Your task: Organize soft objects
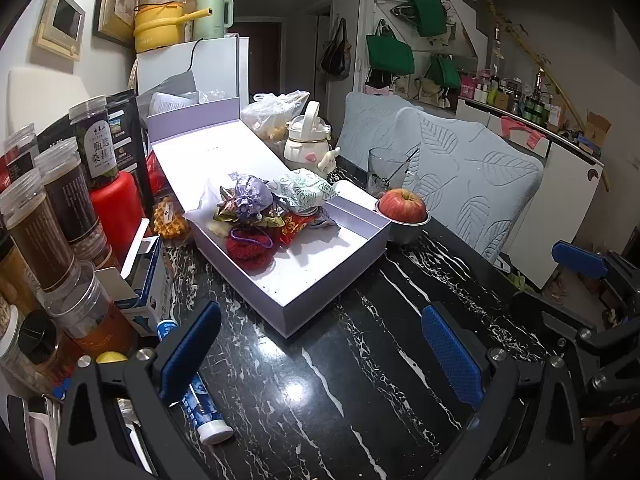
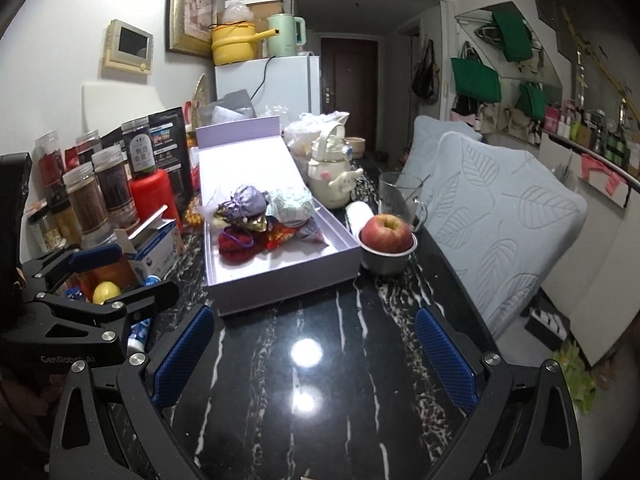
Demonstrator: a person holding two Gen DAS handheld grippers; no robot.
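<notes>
The left wrist view alone shows a blue-and-white tube (image 1: 204,408) lying on the black white-veined marble table (image 1: 360,380) beside the left finger, and a yellow waffle-patterned packet (image 1: 170,218) behind the box; the right wrist view alone shows the dark entrance door (image 2: 348,88) and the left gripper (image 2: 120,276) from the side, at the table's left edge near the clear plastic jars (image 2: 96,196); both tools are held low over the table, pointing toward the box; the left gripper (image 1: 320,356) has its blue-padded fingers (image 1: 188,356) spread wide with nothing between them; the right gripper (image 2: 316,360) is likewise spread and holds nothing; the soft objects, a lilac drawstring pouch (image 1: 250,196), a red knitted pouch (image 1: 250,246) and a pale green patterned bundle (image 1: 306,190), lie heaped inside the open lavender cardboard box (image 1: 320,276), ahead of both grippers and apart from them; just right of the box a red apple (image 2: 386,234) sits in a small metal bowl (image 2: 386,262).
</notes>
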